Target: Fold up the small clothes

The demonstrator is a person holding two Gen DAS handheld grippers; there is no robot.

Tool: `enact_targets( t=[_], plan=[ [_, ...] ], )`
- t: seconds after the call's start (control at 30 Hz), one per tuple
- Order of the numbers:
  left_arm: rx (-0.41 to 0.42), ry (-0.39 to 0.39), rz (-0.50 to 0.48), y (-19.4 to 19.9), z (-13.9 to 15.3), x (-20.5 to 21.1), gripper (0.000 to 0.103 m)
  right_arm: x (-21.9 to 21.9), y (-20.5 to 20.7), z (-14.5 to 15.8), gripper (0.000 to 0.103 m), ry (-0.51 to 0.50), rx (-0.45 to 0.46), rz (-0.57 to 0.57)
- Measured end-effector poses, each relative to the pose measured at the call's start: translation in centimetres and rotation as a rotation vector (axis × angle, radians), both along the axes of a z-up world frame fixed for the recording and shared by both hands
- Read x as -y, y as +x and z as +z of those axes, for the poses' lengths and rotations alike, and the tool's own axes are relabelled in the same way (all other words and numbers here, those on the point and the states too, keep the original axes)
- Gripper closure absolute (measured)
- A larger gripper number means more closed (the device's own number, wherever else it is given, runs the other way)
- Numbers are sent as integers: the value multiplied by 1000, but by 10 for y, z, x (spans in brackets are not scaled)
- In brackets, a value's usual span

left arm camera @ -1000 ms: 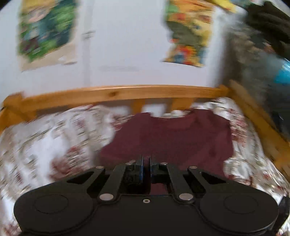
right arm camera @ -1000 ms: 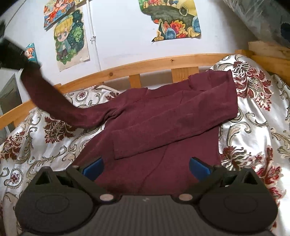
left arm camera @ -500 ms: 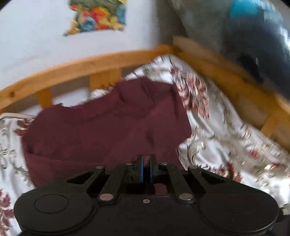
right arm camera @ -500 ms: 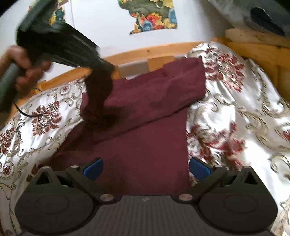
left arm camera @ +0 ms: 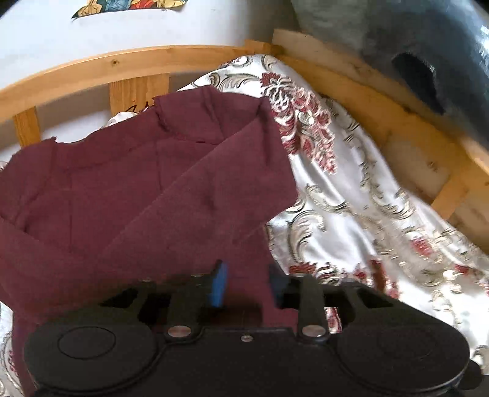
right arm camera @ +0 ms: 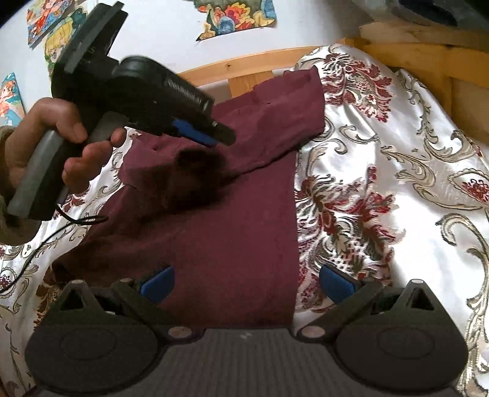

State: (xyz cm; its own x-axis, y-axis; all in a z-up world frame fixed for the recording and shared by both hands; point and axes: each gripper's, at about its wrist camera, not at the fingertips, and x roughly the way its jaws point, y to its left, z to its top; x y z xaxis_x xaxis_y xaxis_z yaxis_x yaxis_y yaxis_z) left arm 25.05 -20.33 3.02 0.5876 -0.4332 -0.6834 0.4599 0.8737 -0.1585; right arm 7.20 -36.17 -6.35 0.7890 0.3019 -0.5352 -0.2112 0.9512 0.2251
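A maroon long-sleeved top lies flat on the floral bedspread, both sleeves folded across its chest. It also shows in the left wrist view. My left gripper hovers just above the folded sleeve; its jaws stand partly open with nothing between them. In the right wrist view it hangs over the top's left chest, held by a hand. My right gripper is wide open and empty above the top's lower hem.
A wooden bed rail runs along the back and continues down the right side. Posters hang on the white wall. A dark grey bundle lies beyond the right rail. A thin black cord trails at left.
My left gripper carried the left sleeve rightward across the top, laid it on the chest and opened, letting it go. My right gripper stayed open and shifted slightly.
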Motion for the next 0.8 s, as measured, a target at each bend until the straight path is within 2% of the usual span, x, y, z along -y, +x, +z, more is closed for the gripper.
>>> enact_targets(
  t=[0.03, 0.1, 0.23, 0.4, 0.5, 0.57, 0.63, 0.7, 0.8],
  plan=[
    [7, -13, 0, -3, 3, -5, 48, -2, 1, 0, 0, -4, 2, 5],
    [27, -43, 7, -9, 9, -19, 38, -6, 2, 0, 0, -14, 3, 12],
    [64, -96, 62, -20, 20, -62, 28, -13, 9, 1, 0, -28, 7, 14],
    [119, -77, 271, -28, 18, -135, 18, -23, 23, 14, 0, -55, 52, 28],
    [115, -27, 432, -22, 2, -180, 19, -32, 42, 27, 0, -68, 79, 52],
    [97, -39, 532, -13, -12, -210, 24, -41, 61, 37, 1, -66, 83, 82],
    [52, -108, 596, -2, -28, -240, 40, -52, 85, 50, 7, -57, 80, 123],
    [9, -206, 634, 9, -44, -265, 47, -67, 111, 64, 11, -68, 82, 175],
    [-43, -341, 639, 27, -62, -286, 51, -102, 152, 85, 19, -122, 110, 270]
  ],
)
